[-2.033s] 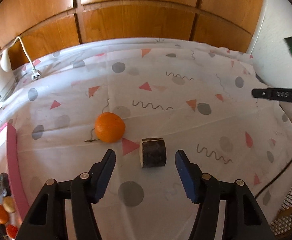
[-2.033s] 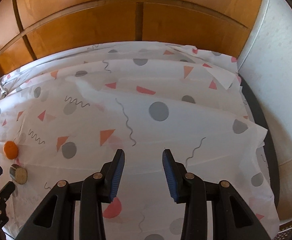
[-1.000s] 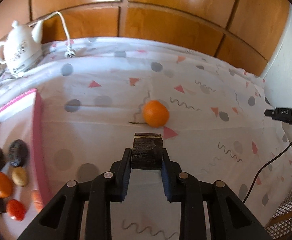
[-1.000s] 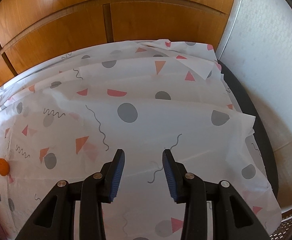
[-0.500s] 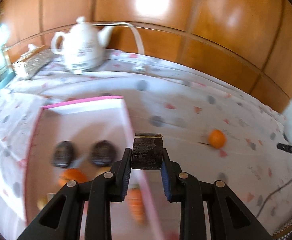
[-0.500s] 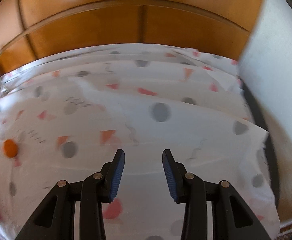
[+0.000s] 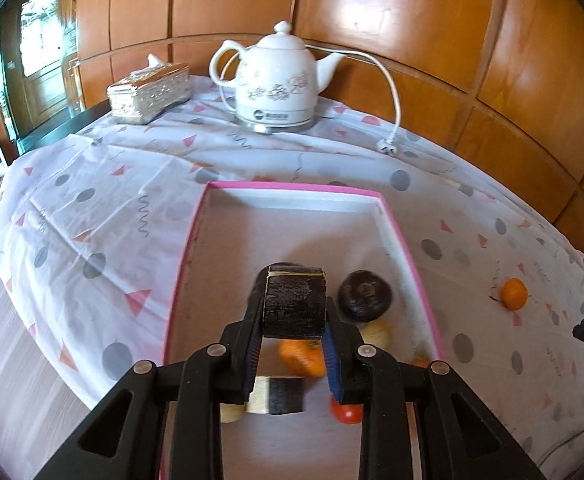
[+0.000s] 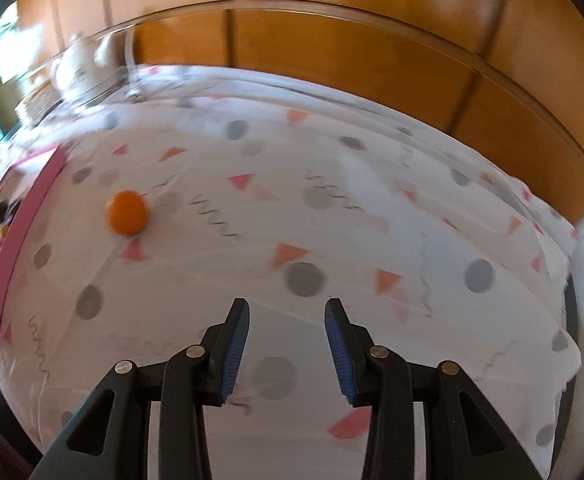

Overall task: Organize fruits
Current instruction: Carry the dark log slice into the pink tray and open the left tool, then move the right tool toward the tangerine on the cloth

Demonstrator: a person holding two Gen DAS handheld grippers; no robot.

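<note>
Left tool [image 7: 293, 344]: blue pads closed on a short dark-barked cylindrical chunk with pale cut ends [image 7: 295, 307], held crosswise so the flat ends meet the pads — a secure hold for a round-sided piece. It hangs over the near half of the shallow white tray with pink rim [image 7: 407, 256], apparently on its way to being set down.

Tray contents, near to far:
- a second dark chunk with pale end [image 7: 278, 395] lying on the tray floor
- a small red round fruit [image 7: 345, 414]
- a blurred orange fruit [image 7: 303, 356]
- a pale yellowish fruit [image 7: 376, 334]
- a dark, nearly black round fruit [image 7: 365, 292]

All are clustered at the near end; the far half of the tray is bare, so there looks to be room for more.

Right tool [image 8: 286, 354]: pads apart, nothing between them, tilted down over the white cloth with grey dots and pink triangles [image 8: 331, 240] that covers the counter.

Loose small orange round fruit [image 8: 127, 213]: on the cloth just beside the tray's right-hand rim, outside it — probably the next item to collect.

Far edge of the counter: a white ceramic electric kettle with floral print [image 7: 278, 84], its cord and plug trailing on the cloth, and a silver patterned tissue box [image 7: 150, 92], both against the wood-panelled wall [image 7: 411, 20].
</note>
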